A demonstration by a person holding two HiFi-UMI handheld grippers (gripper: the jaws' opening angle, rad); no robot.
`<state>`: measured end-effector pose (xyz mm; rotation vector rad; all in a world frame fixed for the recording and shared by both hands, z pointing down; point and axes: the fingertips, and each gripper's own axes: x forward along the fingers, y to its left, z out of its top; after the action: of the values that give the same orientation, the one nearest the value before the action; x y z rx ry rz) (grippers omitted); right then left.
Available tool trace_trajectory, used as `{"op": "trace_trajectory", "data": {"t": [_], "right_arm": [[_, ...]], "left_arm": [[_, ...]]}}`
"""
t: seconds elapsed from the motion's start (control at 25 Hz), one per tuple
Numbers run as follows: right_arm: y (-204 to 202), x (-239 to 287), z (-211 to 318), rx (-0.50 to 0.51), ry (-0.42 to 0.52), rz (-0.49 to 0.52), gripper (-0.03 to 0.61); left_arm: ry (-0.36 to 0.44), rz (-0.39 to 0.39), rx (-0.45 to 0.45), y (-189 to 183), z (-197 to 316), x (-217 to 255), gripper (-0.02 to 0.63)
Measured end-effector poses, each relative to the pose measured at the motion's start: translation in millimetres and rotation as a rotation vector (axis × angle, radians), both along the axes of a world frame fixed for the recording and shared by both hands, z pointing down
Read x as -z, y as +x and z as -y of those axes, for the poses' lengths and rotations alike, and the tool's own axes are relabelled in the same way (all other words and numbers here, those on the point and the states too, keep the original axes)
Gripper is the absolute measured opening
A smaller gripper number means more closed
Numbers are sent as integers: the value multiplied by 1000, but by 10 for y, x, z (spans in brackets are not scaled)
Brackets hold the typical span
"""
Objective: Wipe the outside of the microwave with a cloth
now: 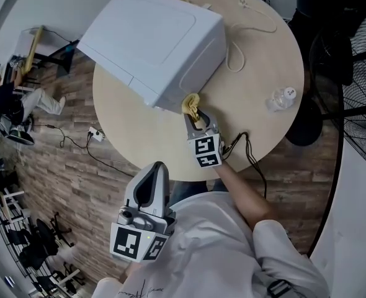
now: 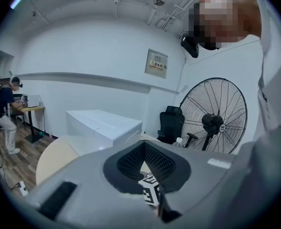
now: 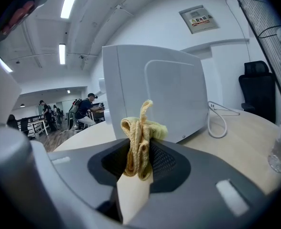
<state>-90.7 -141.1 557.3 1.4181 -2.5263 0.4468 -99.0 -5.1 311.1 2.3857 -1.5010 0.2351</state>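
One cloth [image 3: 138,149] between right gripper [image 1: 196,114] jaws

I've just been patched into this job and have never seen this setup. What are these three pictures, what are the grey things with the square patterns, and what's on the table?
There is no robot here. A person holds a two-jaw gripper in each hand, and the patterned cubes are part of those grippers. The head view looks down from a camera on the person's head. The other two views come from a camera on each gripper, looking along its jaws. On the round table are a white microwave, a clear bottle and a loose white cable. The right gripper is clamped on a yellow cloth, up at the microwave's near side. The left gripper is shut and empty, near the person's body.
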Motion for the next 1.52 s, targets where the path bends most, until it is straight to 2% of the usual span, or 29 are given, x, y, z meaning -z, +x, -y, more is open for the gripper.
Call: {"op": "trace_trajectory", "data": {"t": [0.72, 1.52], "right_arm": [[-250, 354, -488, 200, -36, 68, 124], [215, 911, -605, 194, -21, 115, 124]], "left_arm": [[0, -25, 40, -145, -63, -124, -8], [-6, -38, 95, -405, -61, -259, -8]]}}
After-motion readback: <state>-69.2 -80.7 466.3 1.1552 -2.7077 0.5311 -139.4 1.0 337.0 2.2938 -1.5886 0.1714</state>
